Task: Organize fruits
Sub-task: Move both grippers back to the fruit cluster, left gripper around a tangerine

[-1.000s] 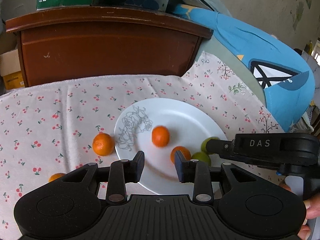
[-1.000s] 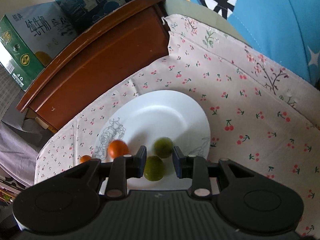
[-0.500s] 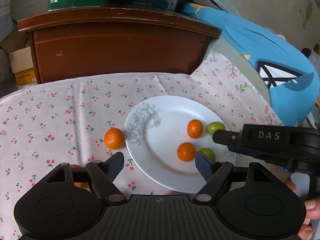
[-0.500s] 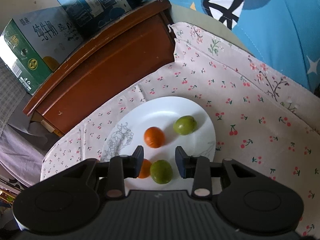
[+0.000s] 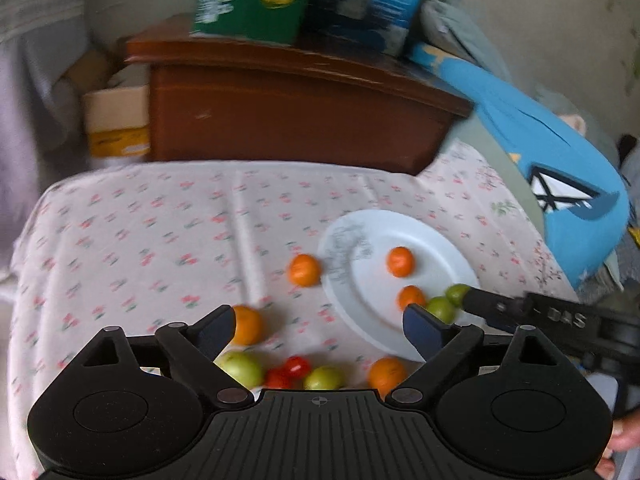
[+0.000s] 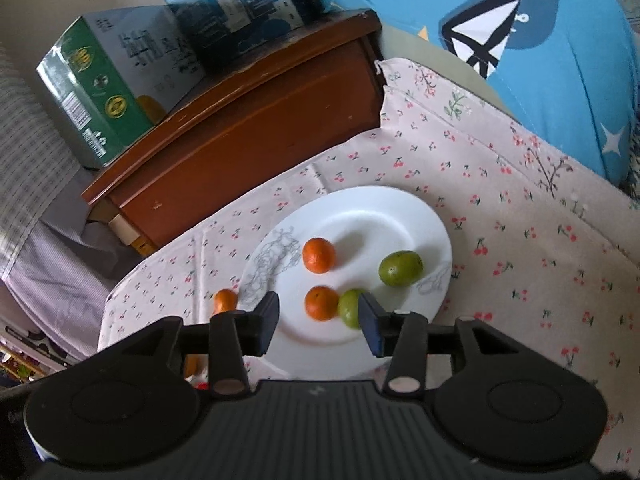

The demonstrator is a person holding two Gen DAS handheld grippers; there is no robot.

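Note:
A white plate (image 6: 380, 220) on the cherry-print cloth holds two oranges (image 6: 318, 255) (image 6: 321, 303) and two green fruits (image 6: 400, 267) (image 6: 352, 307). My right gripper (image 6: 318, 312) hovers over the plate's near side. Its jaws are opening, and the pads touch neither the near orange nor the green fruit beside it. My left gripper (image 5: 318, 322) hangs left of the plate (image 5: 360, 280) over the cloth, jaws opening wide with nothing in them. Loose oranges (image 5: 305, 270) (image 5: 247, 325) (image 5: 387, 374), green fruits (image 5: 240, 368) (image 5: 324, 378) and small red fruit (image 5: 288, 372) lie around it.
A brown wooden cabinet (image 5: 296, 120) with cartons (image 5: 256, 0) on top stands behind the cloth. A blue cushion (image 6: 540, 60) borders the right side. A cardboard box (image 5: 116, 120) sits left of the cabinet. Bare cloth stretches to the left (image 5: 140, 248).
Both grippers pulled back and up from the plate while their jaws spread. The fruit they were over stays on the plate. The left view swung left, bringing more loose fruit into view.

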